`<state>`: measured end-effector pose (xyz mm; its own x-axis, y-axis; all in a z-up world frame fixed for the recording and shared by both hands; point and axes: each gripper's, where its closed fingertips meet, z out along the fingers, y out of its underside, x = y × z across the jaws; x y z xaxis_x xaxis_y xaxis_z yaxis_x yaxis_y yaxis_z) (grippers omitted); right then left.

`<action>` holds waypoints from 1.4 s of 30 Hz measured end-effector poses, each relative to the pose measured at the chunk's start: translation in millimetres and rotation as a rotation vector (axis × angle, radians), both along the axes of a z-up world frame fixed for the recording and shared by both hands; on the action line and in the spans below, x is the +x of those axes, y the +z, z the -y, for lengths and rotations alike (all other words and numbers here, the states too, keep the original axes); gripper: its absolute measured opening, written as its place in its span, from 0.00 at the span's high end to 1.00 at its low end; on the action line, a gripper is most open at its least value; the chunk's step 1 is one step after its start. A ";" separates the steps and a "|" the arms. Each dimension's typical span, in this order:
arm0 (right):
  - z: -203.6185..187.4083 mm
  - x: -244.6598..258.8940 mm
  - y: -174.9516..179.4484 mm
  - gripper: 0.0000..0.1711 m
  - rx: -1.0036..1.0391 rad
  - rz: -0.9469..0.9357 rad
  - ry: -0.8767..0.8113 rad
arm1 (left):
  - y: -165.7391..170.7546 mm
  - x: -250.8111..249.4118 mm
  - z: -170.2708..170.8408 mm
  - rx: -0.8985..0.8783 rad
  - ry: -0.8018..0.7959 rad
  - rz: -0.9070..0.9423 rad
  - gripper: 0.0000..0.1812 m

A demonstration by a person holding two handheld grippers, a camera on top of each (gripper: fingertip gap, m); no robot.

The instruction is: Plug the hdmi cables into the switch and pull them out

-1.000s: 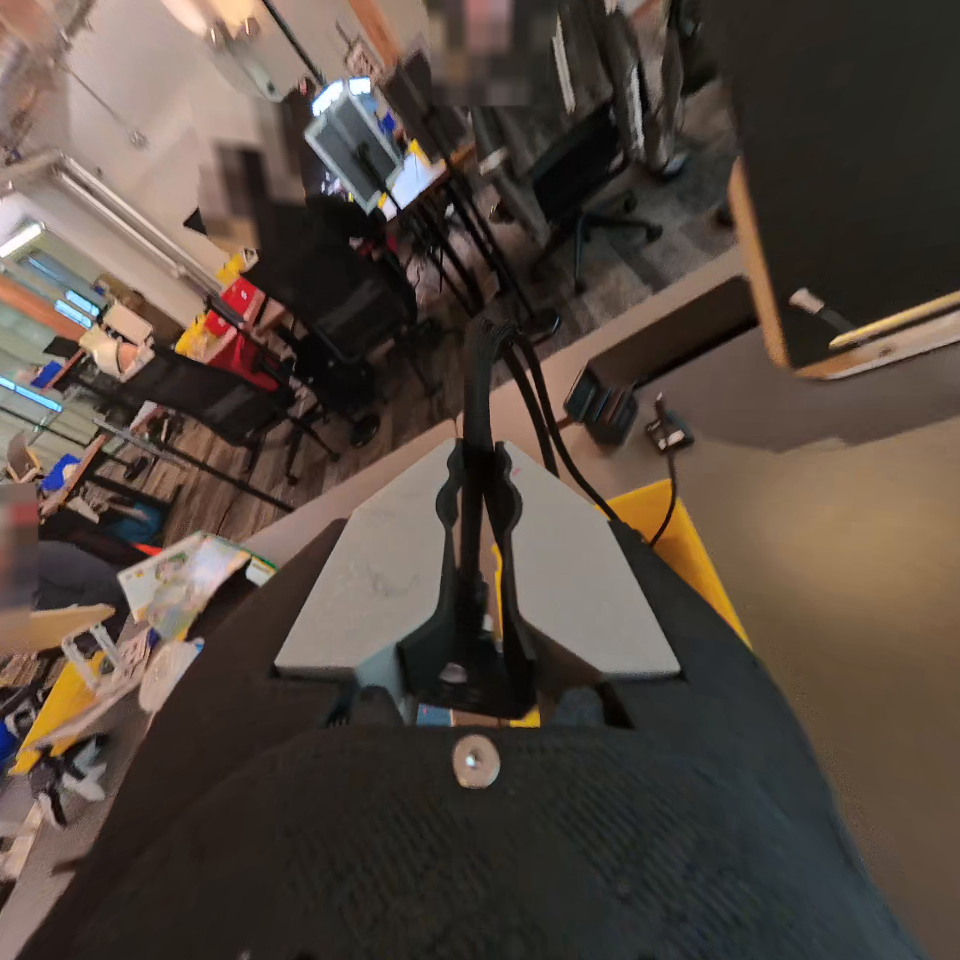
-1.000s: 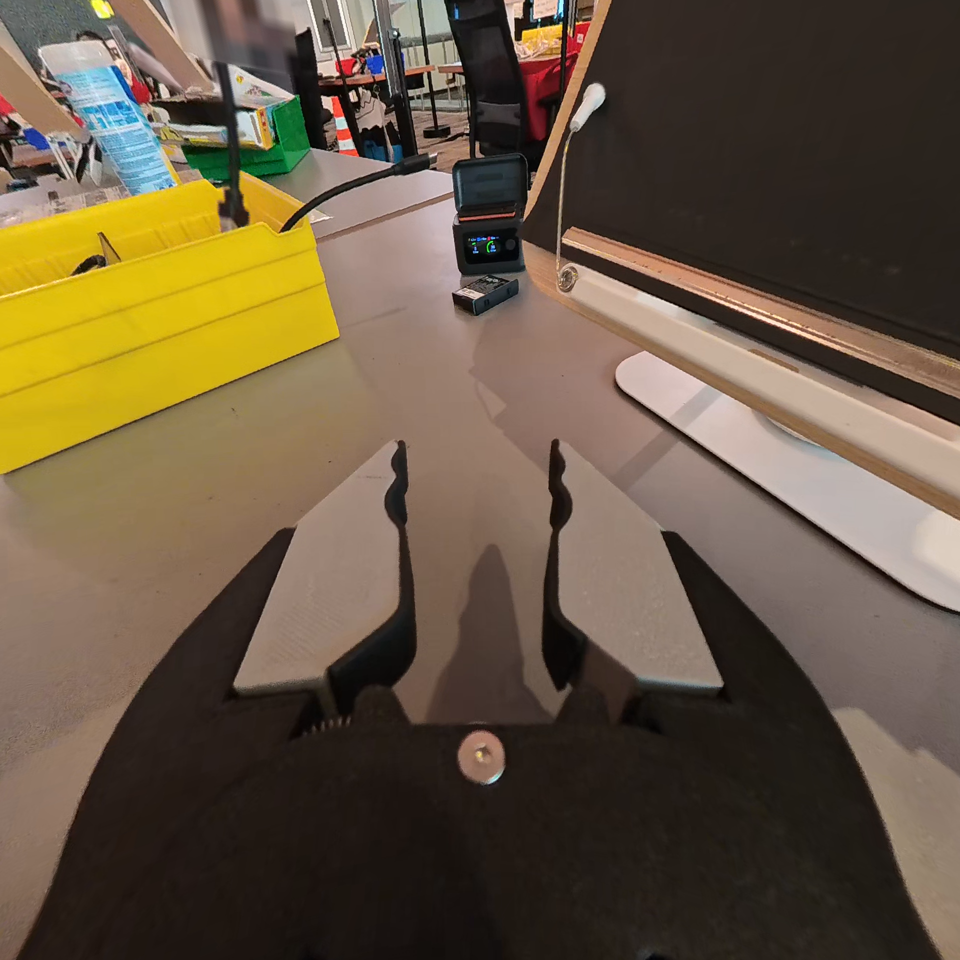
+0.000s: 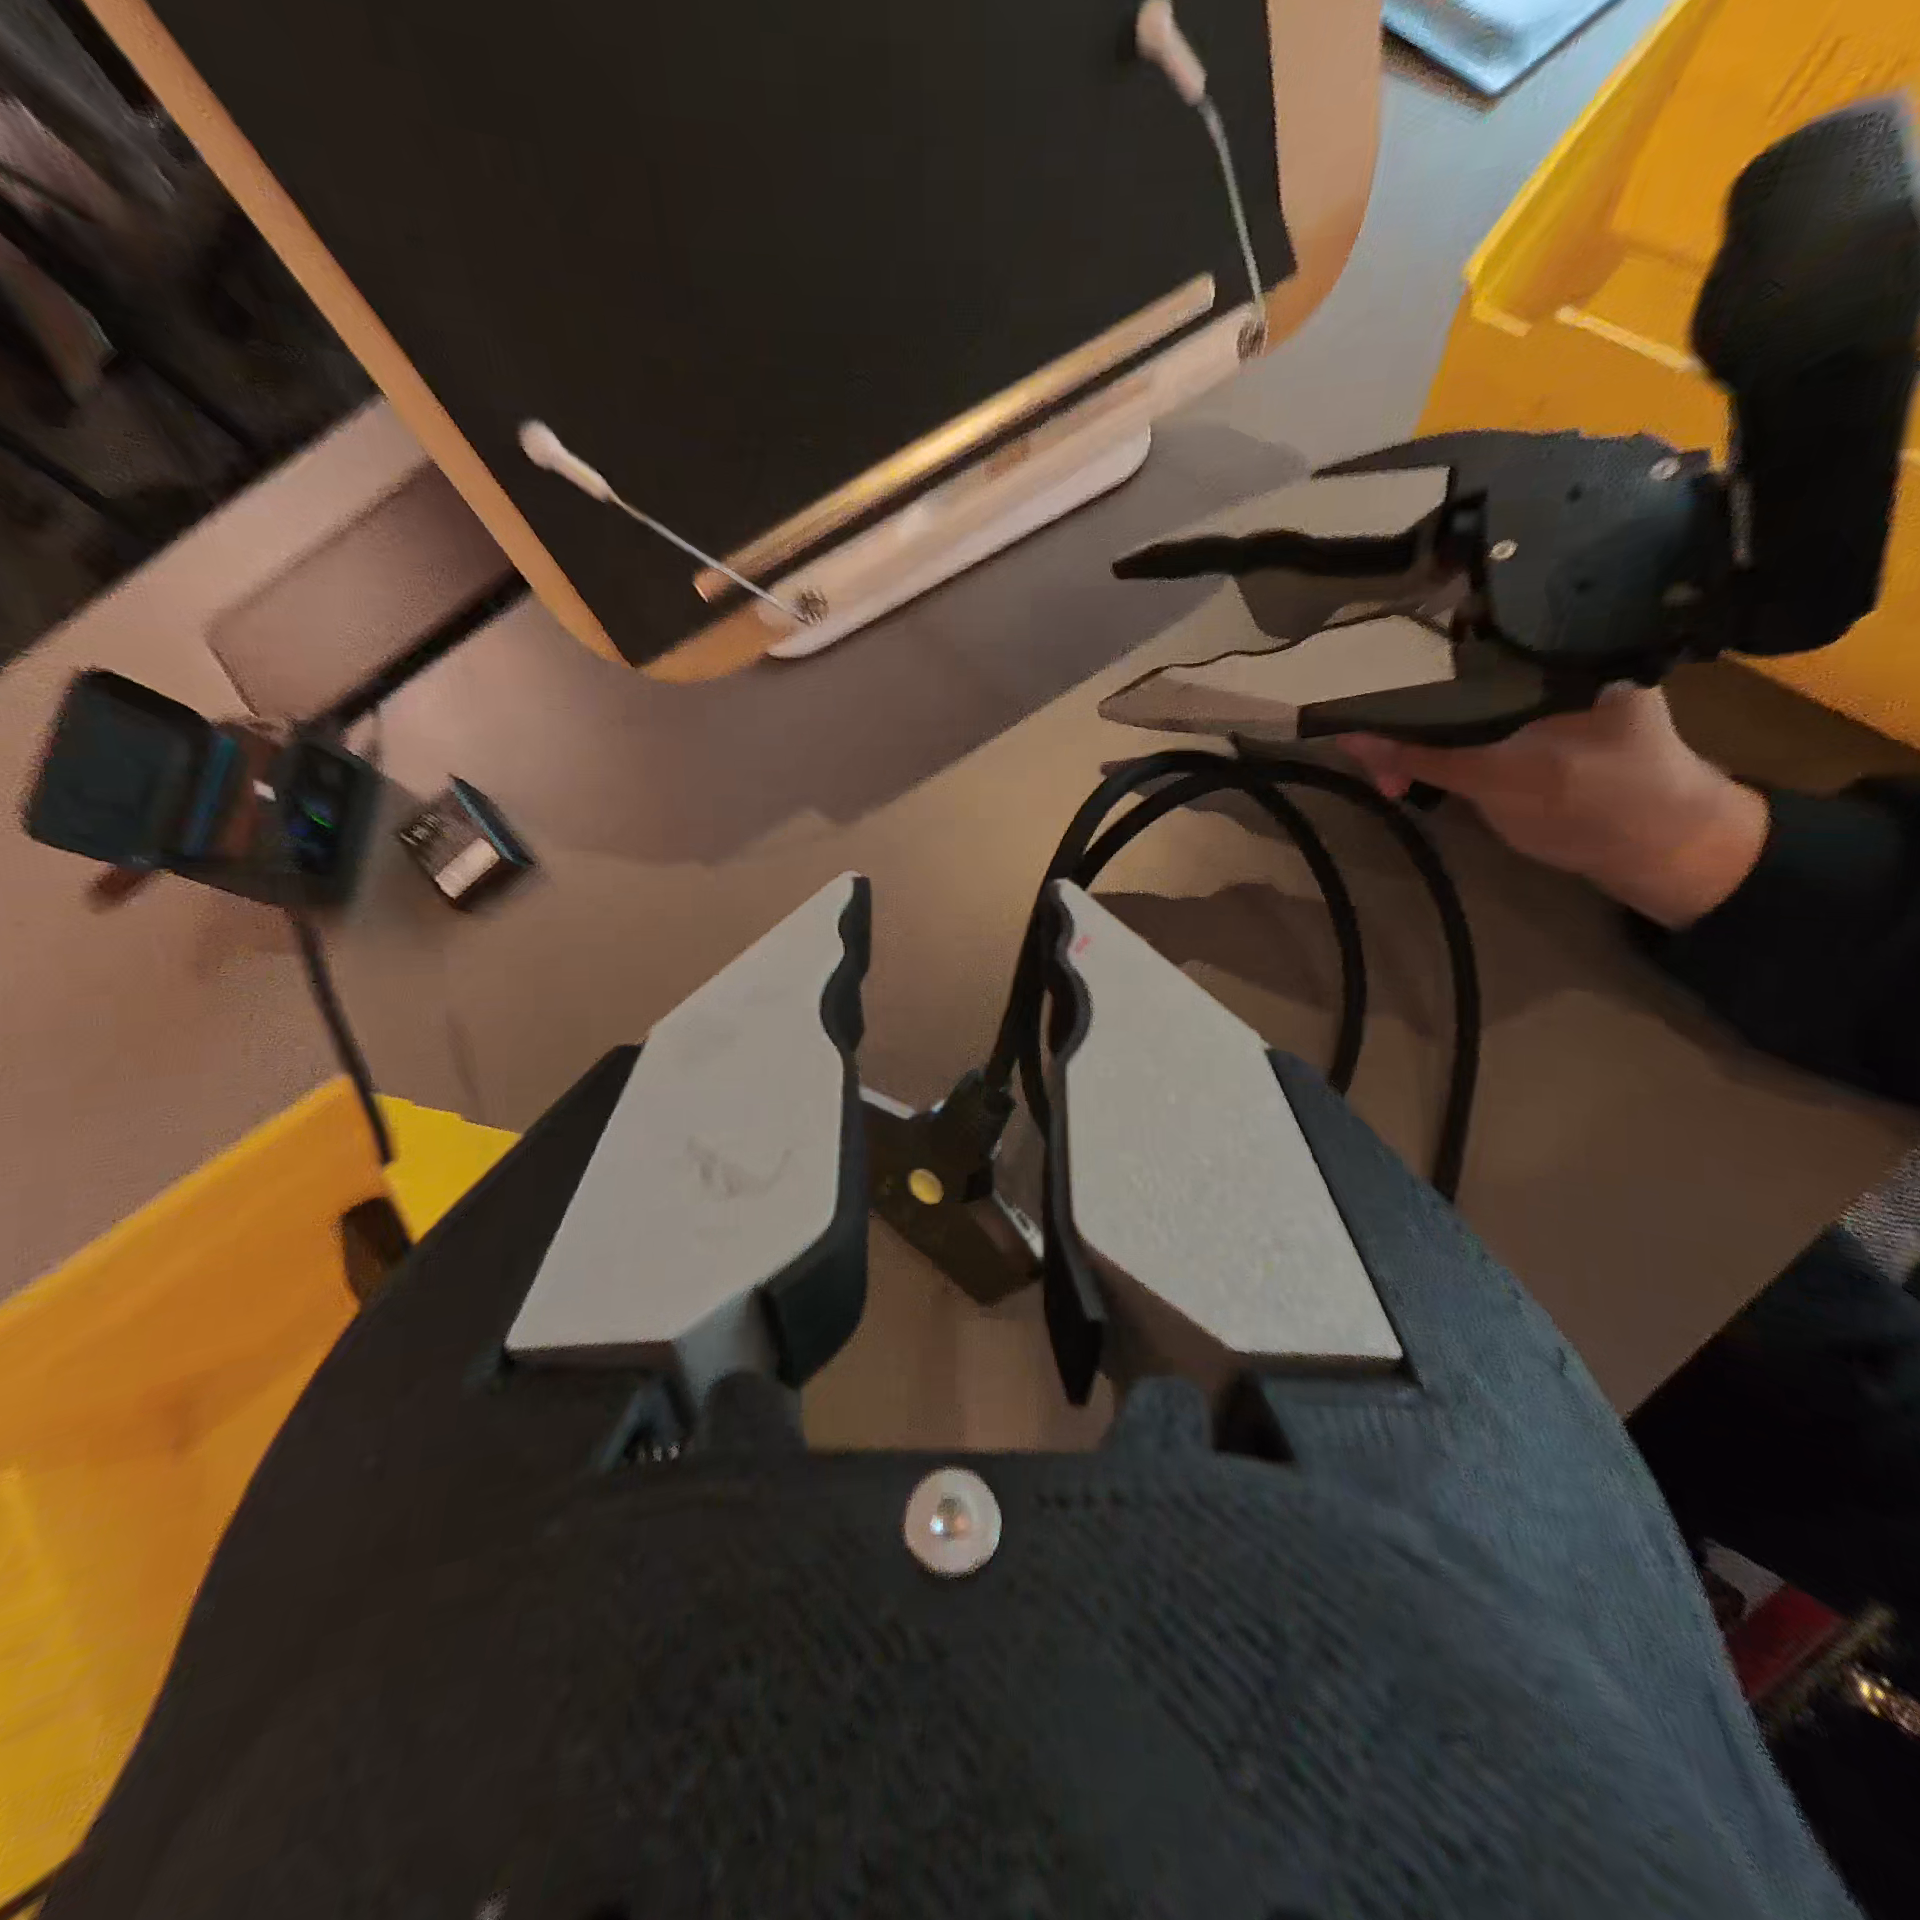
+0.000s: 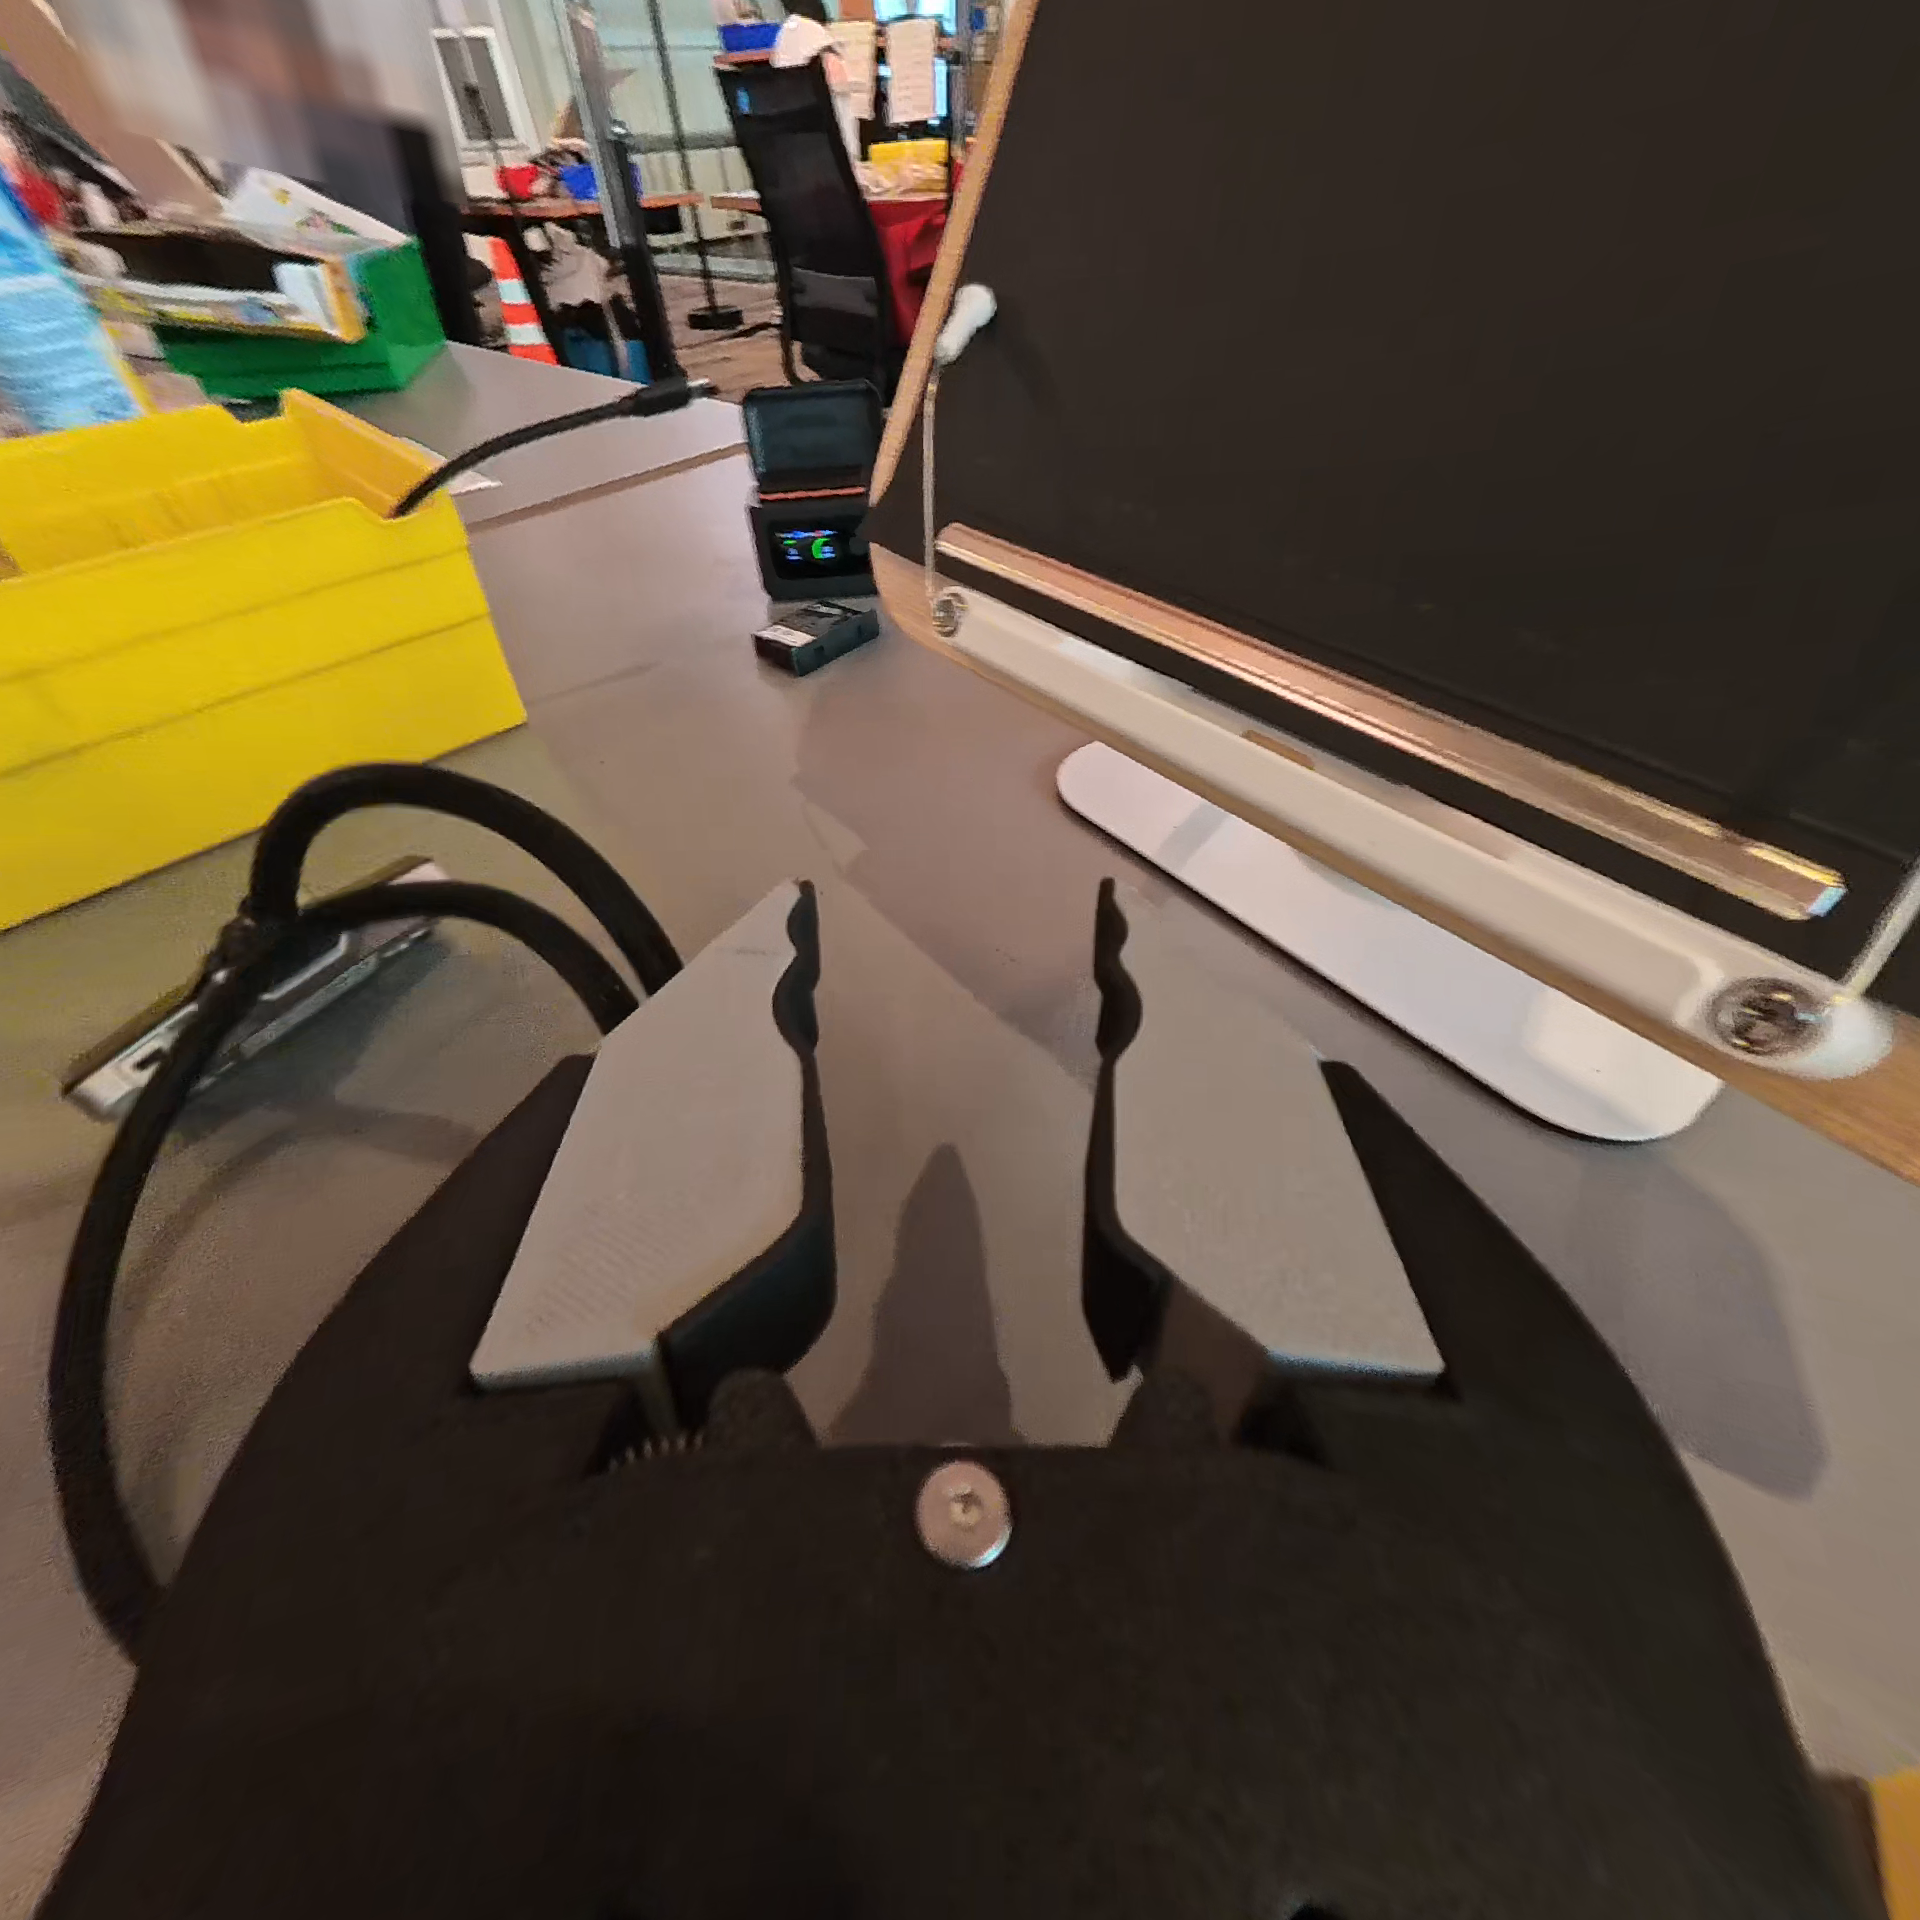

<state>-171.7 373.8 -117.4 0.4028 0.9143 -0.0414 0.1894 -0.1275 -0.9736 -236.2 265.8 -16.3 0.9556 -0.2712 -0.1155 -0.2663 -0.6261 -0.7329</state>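
Since a second earlier, the left gripper (image 3: 956, 935) had let go of the cables (image 3: 1340, 883) and come down over the grey table (image 3: 644, 966), its jaws now apart above the switch (image 3: 961, 1195). The right gripper (image 4: 954, 925) hung apart and empty. One plug appeared seated in the switch; pinning the small box first would likely steady any pull.

The desk (image 4: 644, 727) looks smooth, matt grey-brown. On it, the switch (image 4: 249, 997) shows brushed metal with a dull sheen, and the hdmi cables (image 4: 488, 821) beside the switch wear rough black braid. Behind the switch, the yellow bin (image 4: 239, 634) is smooth, slightly glossy plastic.
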 end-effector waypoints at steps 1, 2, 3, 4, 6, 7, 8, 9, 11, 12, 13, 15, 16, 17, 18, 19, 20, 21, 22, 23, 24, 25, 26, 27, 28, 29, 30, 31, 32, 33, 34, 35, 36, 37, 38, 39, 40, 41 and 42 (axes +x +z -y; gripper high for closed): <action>-4.1 2.9 0.8 0.70 0.005 0.002 -0.023 | 11.8 -1.4 4.1 0.009 -0.011 -0.007 0.81; -7.9 6.0 2.2 0.70 0.004 0.000 -0.043 | 17.7 -3.1 11.4 -0.001 -0.028 -0.018 0.80; -11.3 9.4 4.5 0.70 0.002 -0.007 -0.063 | 18.5 -6.2 20.1 -0.020 -0.040 -0.039 0.78; -13.4 12.5 8.2 0.70 0.001 -0.022 -0.075 | 15.3 -11.4 29.1 -0.036 -0.042 -0.072 0.79; -15.2 17.8 17.1 0.69 0.009 -0.055 -0.089 | -6.1 -15.6 52.1 -0.098 -0.079 -0.122 0.80; -15.9 20.2 21.0 0.70 0.017 -0.066 -0.098 | -22.7 -17.7 64.9 -0.146 -0.104 -0.156 0.81; -16.6 22.0 24.2 0.70 0.024 -0.074 -0.105 | -40.7 -19.5 77.1 -0.195 -0.142 -0.198 0.82; -16.7 23.0 26.2 0.71 0.026 -0.080 -0.108 | -57.7 -20.2 87.3 -0.235 -0.182 -0.234 0.84; -17.2 23.8 26.5 0.72 0.021 -0.085 -0.110 | -84.5 -17.0 97.5 -0.283 -0.234 -0.264 0.84; -17.5 23.7 25.5 0.71 0.019 -0.086 -0.110 | -92.7 -14.1 97.7 -0.293 -0.253 -0.276 0.83; -17.5 23.1 23.8 0.71 0.014 -0.083 -0.107 | -97.5 -11.3 95.3 -0.294 -0.275 -0.296 0.82; -17.4 21.9 20.0 0.71 0.004 -0.074 -0.102 | -102.8 -18.5 81.6 -0.276 -0.292 -0.401 0.79; -17.2 21.4 19.3 0.71 0.002 -0.073 -0.099 | -106.7 -26.7 74.5 -0.283 -0.288 -0.467 0.78; -16.5 20.8 19.4 0.71 0.001 -0.075 -0.094 | -113.2 -31.6 69.5 -0.307 -0.285 -0.498 0.77; -15.8 20.2 19.7 0.71 0.000 -0.078 -0.088 | -122.5 -30.9 67.3 -0.344 -0.288 -0.484 0.78; -15.2 19.8 20.1 0.71 -0.001 -0.082 -0.085 | -133.8 -25.6 66.4 -0.381 -0.296 -0.441 0.79; -14.7 19.3 20.5 0.71 -0.002 -0.084 -0.081 | -144.9 -17.9 64.8 -0.409 -0.306 -0.395 0.79; -14.3 18.8 20.6 0.71 -0.002 -0.084 -0.078 | -154.5 -10.3 61.7 -0.422 -0.309 -0.366 0.79; -13.9 18.3 20.5 0.71 0.000 -0.082 -0.076 | -162.8 -1.1 59.4 -0.430 -0.326 -0.346 0.81; -13.7 18.1 20.1 0.71 0.001 -0.080 -0.075 | -168.9 9.3 57.2 -0.429 -0.345 -0.330 0.83; -13.6 18.1 19.6 0.71 0.002 -0.077 -0.075 | -171.1 18.2 52.7 -0.408 -0.362 -0.332 0.85; -13.6 18.3 19.4 0.71 0.002 -0.076 -0.075 | -170.6 26.1 47.7 -0.386 -0.368 -0.330 0.85; -13.7 18.6 19.5 0.71 0.001 -0.076 -0.075 | -168.8 34.0 44.2 -0.374 -0.366 -0.311 0.85; -14.1 19.2 20.0 0.71 -0.001 -0.079 -0.076 | -166.7 41.8 42.7 -0.373 -0.355 -0.273 0.82; -14.4 20.0 20.7 0.71 -0.003 -0.084 -0.077 | -163.3 50.3 41.7 -0.366 -0.338 -0.220 0.82; -14.7 20.7 21.7 0.70 -0.005 -0.090 -0.077 | -158.4 59.9 41.4 -0.342 -0.327 -0.164 0.82; -15.1 21.5 22.6 0.70 -0.006 -0.095 -0.078 | -152.3 68.5 42.1 -0.301 -0.320 -0.122 0.80; -15.5 22.1 23.1 0.70 -0.006 -0.099 -0.079 | -145.9 74.9 44.1 -0.248 -0.307 -0.097 0.80; -15.7 22.3 23.1 0.70 -0.009 -0.101 -0.079 | -139.8 80.8 47.4 -0.190 -0.292 -0.077 0.79; -15.7 22.1 22.3 0.70 -0.014 -0.102 -0.076 | -134.3 86.5 51.7 -0.129 -0.282 -0.057 0.78; -15.9 21.6 21.2 0.70 -0.019 -0.101 -0.074 | -128.5 90.6 54.9 -0.056 -0.271 -0.036 0.79; -16.5 21.3 19.8 0.70 -0.021 -0.097 -0.074 | -121.2 93.1 55.3 0.033 -0.258 -0.012 0.79; -17.3 21.0 17.9 0.70 -0.021 -0.090 -0.076 | -111.3 92.4 51.9 0.137 -0.238 0.021 0.80; -18.5 21.0 16.1 0.69 -0.021 -0.083 -0.079 | -101.1 85.1 45.7 0.236 -0.202 0.045 0.80; -19.9 21.5 14.4 0.69 -0.022 -0.077 -0.084 | -92.9 72.8 37.5 0.308 -0.152 0.063 0.81; -21.0 22.1 12.7 0.69 -0.026 -0.073 -0.088 | -87.7 59.3 28.5 0.343 -0.096 0.094 0.82; -21.4 22.7 10.8 0.69 -0.032 -0.070 -0.089 | -84.4 47.5 19.0 0.356 -0.052 0.139 0.81; -21.1 22.8 8.8 0.68 -0.040 -0.067 -0.087 | -83.0 38.6 9.2 0.359 -0.030 0.178 0.79; -20.1 22.1 6.3 0.67 -0.048 -0.061 -0.082 | -83.8 30.5 -1.5 0.362 -0.023 0.195 0.77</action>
